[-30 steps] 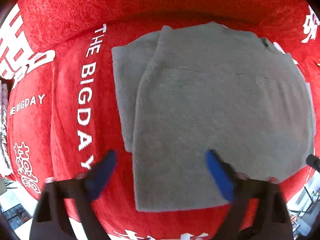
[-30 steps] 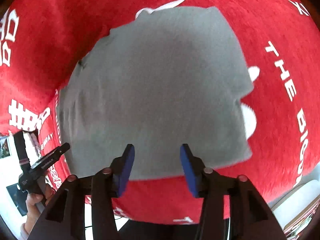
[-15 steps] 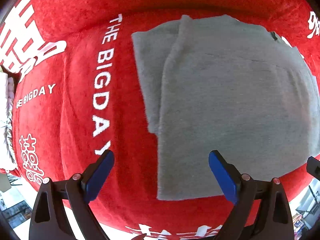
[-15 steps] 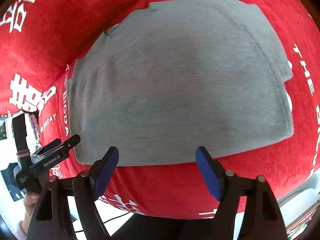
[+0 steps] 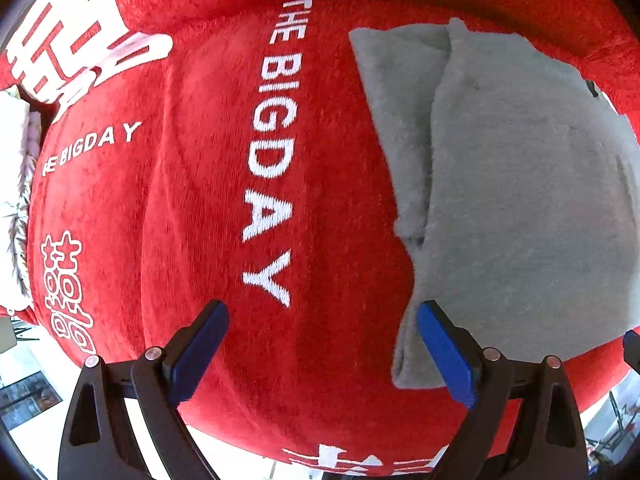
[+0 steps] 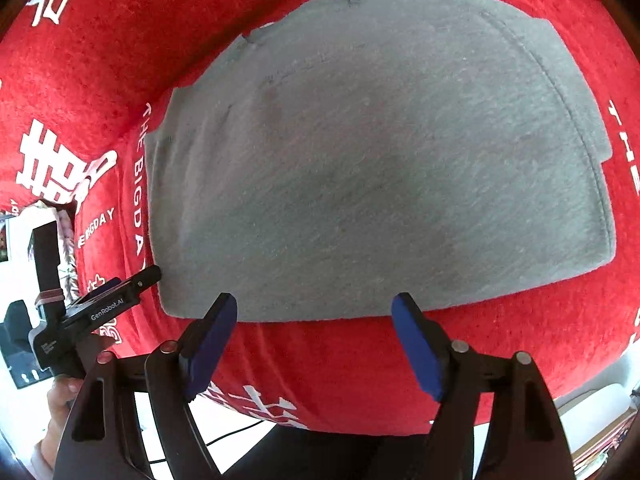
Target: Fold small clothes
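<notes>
A grey folded garment lies flat on the red cloth. In the left wrist view the garment fills the right side, with a folded-under layer showing along its left edge. My left gripper is open above bare red cloth, and its right fingertip overlaps the garment's near left corner. My right gripper stands open over the garment's near edge, nothing between its blue pads. In the right wrist view my left gripper shows at the left, held by a hand.
The red plush cloth with white lettering covers the whole work surface and drops off at the near edge. A floor and a cable show below that edge. Shelving or clutter sits at the lower right.
My left gripper has slid left, off the garment and over the red cloth. My right gripper's jaws have widened, and it has shifted along the garment's near edge.
</notes>
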The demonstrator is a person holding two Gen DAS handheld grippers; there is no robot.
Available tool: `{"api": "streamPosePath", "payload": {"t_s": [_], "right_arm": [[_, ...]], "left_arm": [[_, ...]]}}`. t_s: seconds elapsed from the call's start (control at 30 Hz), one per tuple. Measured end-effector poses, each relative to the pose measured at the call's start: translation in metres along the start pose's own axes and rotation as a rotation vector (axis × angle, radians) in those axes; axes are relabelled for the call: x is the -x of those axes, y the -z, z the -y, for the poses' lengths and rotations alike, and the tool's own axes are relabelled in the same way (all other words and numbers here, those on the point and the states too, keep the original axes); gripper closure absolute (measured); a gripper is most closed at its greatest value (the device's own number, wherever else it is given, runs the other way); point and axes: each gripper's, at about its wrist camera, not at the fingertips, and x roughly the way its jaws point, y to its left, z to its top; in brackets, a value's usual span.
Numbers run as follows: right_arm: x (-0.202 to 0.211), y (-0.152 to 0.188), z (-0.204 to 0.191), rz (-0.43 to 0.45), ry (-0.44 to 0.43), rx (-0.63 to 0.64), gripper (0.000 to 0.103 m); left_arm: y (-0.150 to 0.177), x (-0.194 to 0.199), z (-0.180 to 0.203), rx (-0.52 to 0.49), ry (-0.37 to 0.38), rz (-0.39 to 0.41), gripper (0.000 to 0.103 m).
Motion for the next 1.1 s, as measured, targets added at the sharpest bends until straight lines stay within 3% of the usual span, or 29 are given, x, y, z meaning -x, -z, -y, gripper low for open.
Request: {"api": "streamPosePath", "payload": {"t_s": [0.2, 0.43, 0.8, 0.93, 1.0, 1.1], "right_arm": [[-0.005, 0.007, 0.000, 0.002, -0.009, -0.030, 0.021], [-0.023, 0.017, 0.004, -0.022, -0.078, -0.098, 0.021], [-0.052, 0.033, 0.020, 0.027, -0.401, -0.345, 0.021], [-0.064, 0.028, 0.020, 0.040, -0.431, -0.408, 0.020], [-0.065, 0.023, 0.017, 0.059, -0.465, -0.422, 0.010], [-0.068, 0.016, 0.008, 0.070, -0.499, -0.414, 0.010]], "left_arm": [[-0.002, -0.004, -0.005, 0.008, 0.031, 0.000, 0.007], [-0.011, -0.015, -0.012, 0.011, 0.061, -0.005, 0.007], [-0.030, -0.024, -0.014, -0.019, 0.153, 0.024, 0.007], [-0.042, -0.028, -0.015, -0.012, 0.165, 0.010, 0.007], [-0.048, -0.030, -0.015, -0.007, 0.172, 0.005, 0.007], [-0.059, -0.032, -0.015, -0.013, 0.166, 0.008, 0.007]]}}
